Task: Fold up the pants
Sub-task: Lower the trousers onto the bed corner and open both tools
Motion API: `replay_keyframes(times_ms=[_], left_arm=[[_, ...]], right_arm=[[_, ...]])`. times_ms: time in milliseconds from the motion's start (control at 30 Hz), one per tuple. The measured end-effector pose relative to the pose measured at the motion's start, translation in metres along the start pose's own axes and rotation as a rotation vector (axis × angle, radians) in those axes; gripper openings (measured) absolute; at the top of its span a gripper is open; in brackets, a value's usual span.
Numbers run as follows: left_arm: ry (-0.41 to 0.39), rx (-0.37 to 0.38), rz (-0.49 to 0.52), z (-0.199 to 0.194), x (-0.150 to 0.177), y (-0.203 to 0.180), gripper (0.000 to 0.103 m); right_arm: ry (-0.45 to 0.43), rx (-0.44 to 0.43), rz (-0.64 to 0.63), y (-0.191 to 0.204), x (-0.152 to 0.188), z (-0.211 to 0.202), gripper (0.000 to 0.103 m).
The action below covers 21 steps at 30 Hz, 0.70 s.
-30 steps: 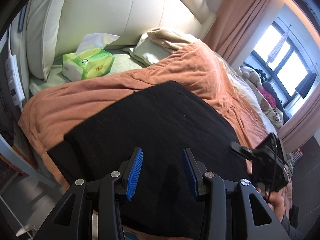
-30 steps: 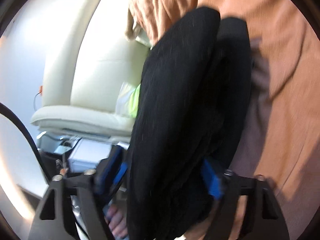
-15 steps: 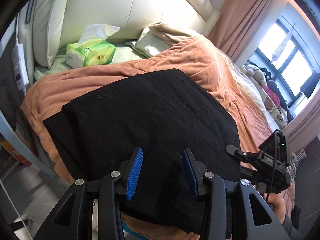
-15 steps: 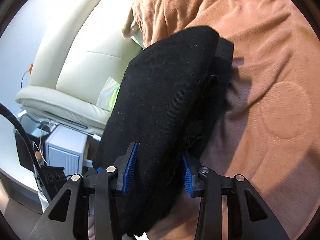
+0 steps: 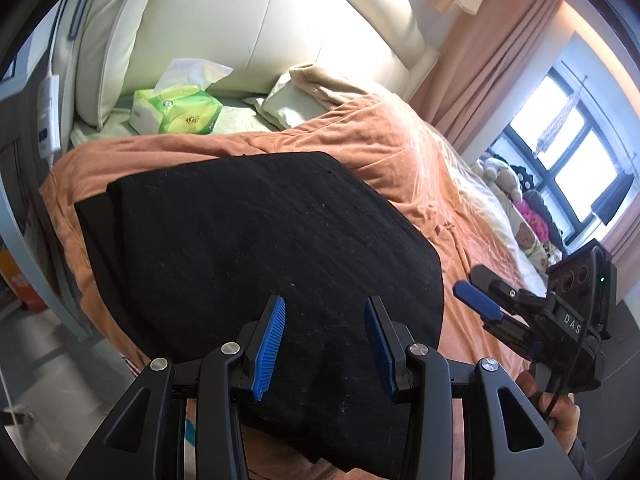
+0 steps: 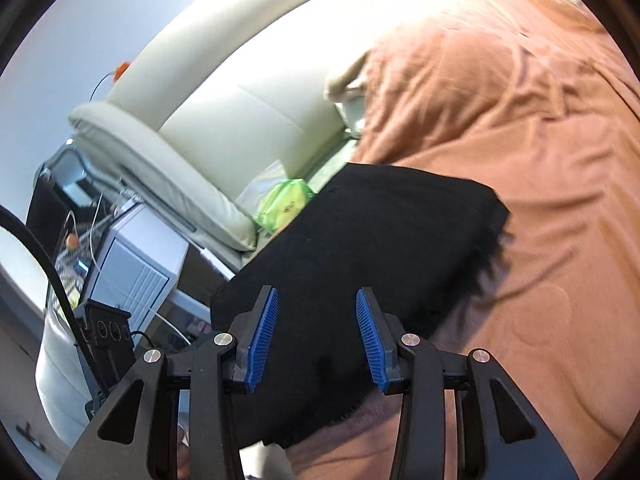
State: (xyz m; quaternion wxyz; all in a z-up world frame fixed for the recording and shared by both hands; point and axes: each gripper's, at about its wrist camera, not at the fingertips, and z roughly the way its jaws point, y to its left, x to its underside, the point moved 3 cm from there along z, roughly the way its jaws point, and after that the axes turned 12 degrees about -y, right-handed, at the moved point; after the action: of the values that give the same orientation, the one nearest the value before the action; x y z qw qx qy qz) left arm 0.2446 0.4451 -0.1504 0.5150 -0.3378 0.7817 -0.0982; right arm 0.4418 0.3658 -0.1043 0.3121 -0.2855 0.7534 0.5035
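Observation:
The black pants (image 5: 260,264) lie folded into a thick flat rectangle on the orange blanket (image 5: 392,152) near the bed's corner; they also show in the right wrist view (image 6: 384,248). My left gripper (image 5: 324,344) is open and empty, held just above the near edge of the pants. My right gripper (image 6: 316,340) is open and empty above the pants' near end. It shows in the left wrist view (image 5: 480,304) at the right, off the pants' edge.
A green tissue box (image 5: 176,112) sits by the cream headboard (image 5: 248,32), with a pillow (image 5: 296,100) beside it. A white cabinet (image 6: 132,276) stands by the bed. Curtains (image 5: 488,64) and a window (image 5: 560,152) are at the far right.
My right gripper let go of the pants' edge, opened and pulled back; the pants now lie flat. My left gripper drew back a little and stayed open.

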Motion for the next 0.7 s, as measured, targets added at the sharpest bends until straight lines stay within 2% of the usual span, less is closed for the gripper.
replay_keyframes(times_ms=[133, 300, 433, 600, 700], left_arm=[[-0.003, -0.012, -0.001, 0.004, 0.008, 0.003, 0.044], [0.009, -0.010, -0.038, 0.006, 0.024, 0.010, 0.044], [0.012, -0.006, -0.063, 0.003, 0.030, 0.011, 0.044], [0.025, -0.016, -0.052, -0.006, 0.035, 0.009, 0.044], [0.033, -0.016, -0.049, -0.016, 0.037, 0.006, 0.044]], right_arm=[[0.017, -0.018, -0.003, 0.003, 0.005, 0.025, 0.039], [0.086, -0.005, 0.037, -0.017, 0.032, 0.048, 0.039], [0.089, -0.009, 0.071, -0.022, 0.040, 0.043, 0.038], [0.120, 0.022, 0.016, -0.012, 0.042, 0.034, 0.038], [0.106, 0.013, 0.015, -0.004, 0.037, 0.016, 0.038]])
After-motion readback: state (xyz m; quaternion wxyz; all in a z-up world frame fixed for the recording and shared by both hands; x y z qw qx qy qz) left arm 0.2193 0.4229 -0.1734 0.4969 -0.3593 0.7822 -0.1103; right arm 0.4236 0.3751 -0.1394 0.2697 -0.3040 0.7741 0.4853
